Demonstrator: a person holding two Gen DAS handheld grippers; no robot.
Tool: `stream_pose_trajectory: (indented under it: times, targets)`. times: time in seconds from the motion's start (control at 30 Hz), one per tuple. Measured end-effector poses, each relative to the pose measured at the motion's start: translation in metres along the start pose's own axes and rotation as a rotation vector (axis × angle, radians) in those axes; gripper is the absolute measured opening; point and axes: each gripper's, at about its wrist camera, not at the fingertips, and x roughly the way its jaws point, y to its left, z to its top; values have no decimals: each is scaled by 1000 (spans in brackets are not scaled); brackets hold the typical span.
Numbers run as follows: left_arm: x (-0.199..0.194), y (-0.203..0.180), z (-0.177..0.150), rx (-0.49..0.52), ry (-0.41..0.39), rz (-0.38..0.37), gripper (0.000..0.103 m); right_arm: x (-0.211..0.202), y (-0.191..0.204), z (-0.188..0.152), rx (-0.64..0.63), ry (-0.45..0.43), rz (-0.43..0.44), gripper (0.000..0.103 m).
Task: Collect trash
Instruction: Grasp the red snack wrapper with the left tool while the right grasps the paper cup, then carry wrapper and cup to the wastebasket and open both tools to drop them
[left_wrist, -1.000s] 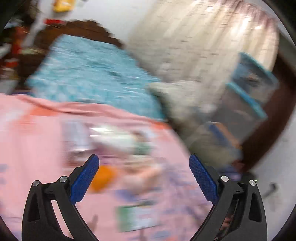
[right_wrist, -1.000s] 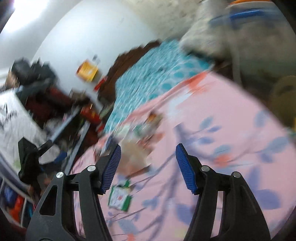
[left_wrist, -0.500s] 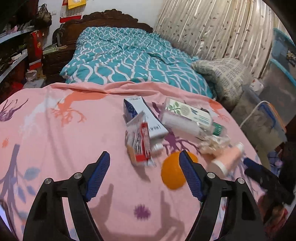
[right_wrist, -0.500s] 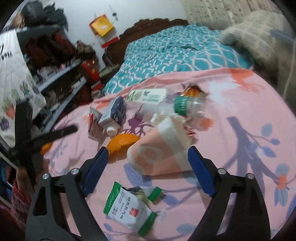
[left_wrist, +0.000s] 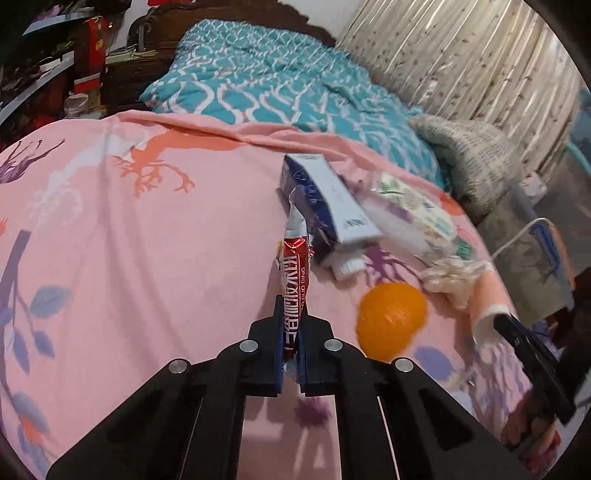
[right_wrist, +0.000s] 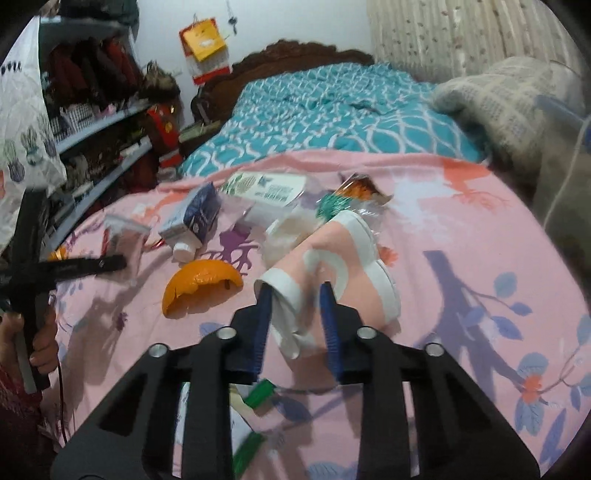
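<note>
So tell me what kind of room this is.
Most likely a lived-in bedroom. A bed with a teal patterned quilt and carved wooden headboard stands by drawn curtains, with cluttered shelves along the wall.

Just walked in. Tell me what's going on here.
A person is collecting trash off a pink bedsheet with two handheld grippers. The left gripper has its jaws shut on a red snack wrapper. The right gripper is clamped on a pink-and-white paper cup. An orange peel and a blue carton lie uncollected.
</note>
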Motion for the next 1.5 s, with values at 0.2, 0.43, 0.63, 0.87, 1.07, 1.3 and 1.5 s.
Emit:
stream_pose_trajectory:
  times: [0.2,0.43,0.63,0.87,1.07,1.3,1.5]
  targets:
    - [-41,-35,-17,69,-40,-184,5,-40,-23,-24,77,-50,-10,25]
    - [-42,-112,-27,208,27,-382,5,-101,-63,-72,170,-95,-66,23]
    - [-6,-201,-33,308,146,-510,5,-136,-112,-83,258,-188,-165,22]
    - [59,-340,-46,452,301,-597,5,-162,-181,-86,335,-267,-274,22]
    - [115,-461,-68,581,400,-628,5,-184,-264,-102,466,-272,-331,22]
    - [158,-540,-94,655,449,-620,8,-188,-324,-117,574,-263,-363,26]
    - [158,-547,-90,621,380,-584,60,-194,-332,-120,603,-314,-394,70]
